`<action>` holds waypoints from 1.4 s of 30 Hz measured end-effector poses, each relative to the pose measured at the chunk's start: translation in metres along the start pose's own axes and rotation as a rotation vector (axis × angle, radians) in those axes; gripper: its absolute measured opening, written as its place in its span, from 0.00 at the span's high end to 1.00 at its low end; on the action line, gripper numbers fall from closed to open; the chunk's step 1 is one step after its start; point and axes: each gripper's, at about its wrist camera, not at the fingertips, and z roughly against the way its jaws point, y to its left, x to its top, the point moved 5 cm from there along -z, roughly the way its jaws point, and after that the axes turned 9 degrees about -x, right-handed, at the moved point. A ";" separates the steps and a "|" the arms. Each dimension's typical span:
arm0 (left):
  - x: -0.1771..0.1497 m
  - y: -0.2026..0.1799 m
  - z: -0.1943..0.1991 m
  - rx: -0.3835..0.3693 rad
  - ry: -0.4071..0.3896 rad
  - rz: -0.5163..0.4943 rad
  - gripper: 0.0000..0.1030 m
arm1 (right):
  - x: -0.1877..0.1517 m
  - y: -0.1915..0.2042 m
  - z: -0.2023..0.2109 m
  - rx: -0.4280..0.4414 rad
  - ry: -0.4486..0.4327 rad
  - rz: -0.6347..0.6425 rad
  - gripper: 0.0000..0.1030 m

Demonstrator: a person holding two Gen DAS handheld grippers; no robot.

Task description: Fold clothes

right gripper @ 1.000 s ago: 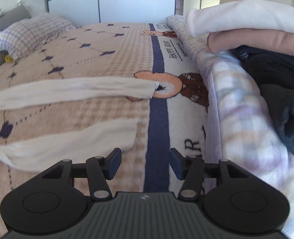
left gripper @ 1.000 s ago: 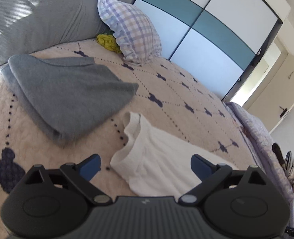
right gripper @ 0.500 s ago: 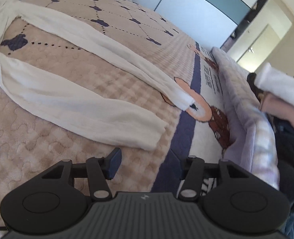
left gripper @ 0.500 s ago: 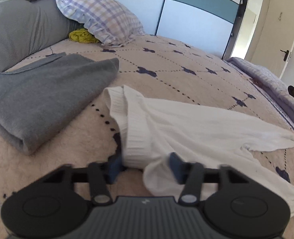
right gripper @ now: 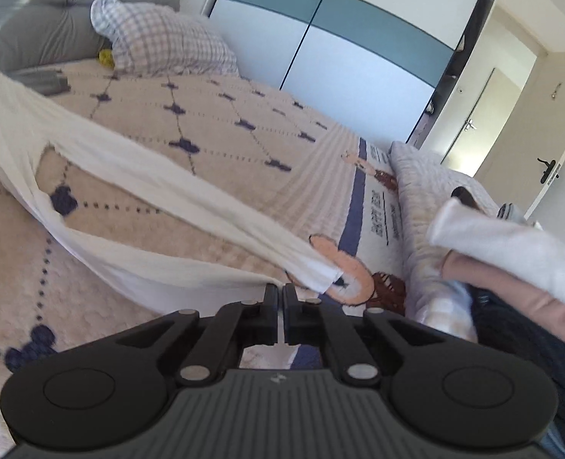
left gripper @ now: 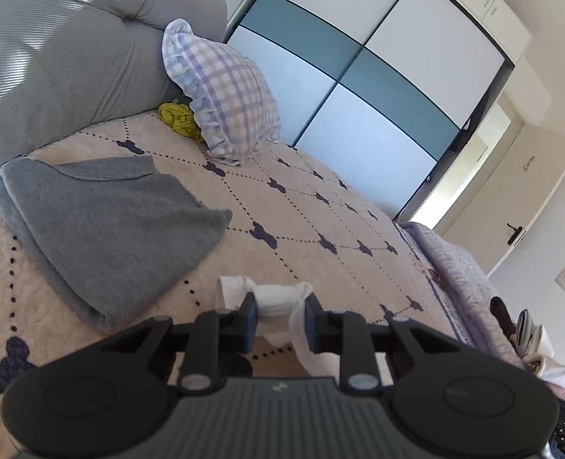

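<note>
A white ribbed garment [right gripper: 137, 176] is stretched between my two grippers above the quilted bed. My left gripper [left gripper: 280, 319] is shut on a bunched waistband end of the white garment [left gripper: 278, 300] and holds it lifted. My right gripper [right gripper: 281, 315] is shut on the thin hem of one long leg of the garment; the other leg [right gripper: 221, 206] hangs free beside it, its end lying on the bed's bear print.
A folded grey sweater [left gripper: 103, 222] lies on the bed [left gripper: 320, 222] to the left. A checked pillow [left gripper: 225, 91], a yellow-green cloth [left gripper: 177, 118] and a grey headboard cushion [left gripper: 53, 49] are behind. A stack of folded clothes [right gripper: 512, 252] sits at the right on a lilac cover.
Both grippers closed on the white garment and lifted it off the bed. It now hangs stretched between them instead of lying flat.
</note>
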 end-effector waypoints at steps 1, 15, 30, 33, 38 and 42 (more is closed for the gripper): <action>0.004 -0.002 0.005 -0.008 -0.003 0.007 0.76 | 0.010 -0.008 0.014 0.019 -0.010 -0.022 0.97; -0.041 0.061 -0.007 0.124 0.101 0.101 0.75 | -0.085 -0.003 -0.078 0.007 0.422 -0.273 0.91; -0.030 0.065 -0.008 0.159 0.038 0.068 0.75 | -0.117 0.009 -0.039 0.147 0.333 -0.482 0.42; -0.028 0.073 -0.007 0.194 0.027 0.067 0.75 | -0.095 0.027 -0.054 0.193 0.324 -0.494 0.63; -0.029 0.080 -0.013 0.216 0.034 0.084 0.75 | -0.044 0.044 -0.049 0.187 0.199 -0.408 0.72; -0.034 0.081 -0.014 0.209 0.035 0.085 0.75 | -0.057 0.021 -0.046 0.146 0.231 -0.471 0.69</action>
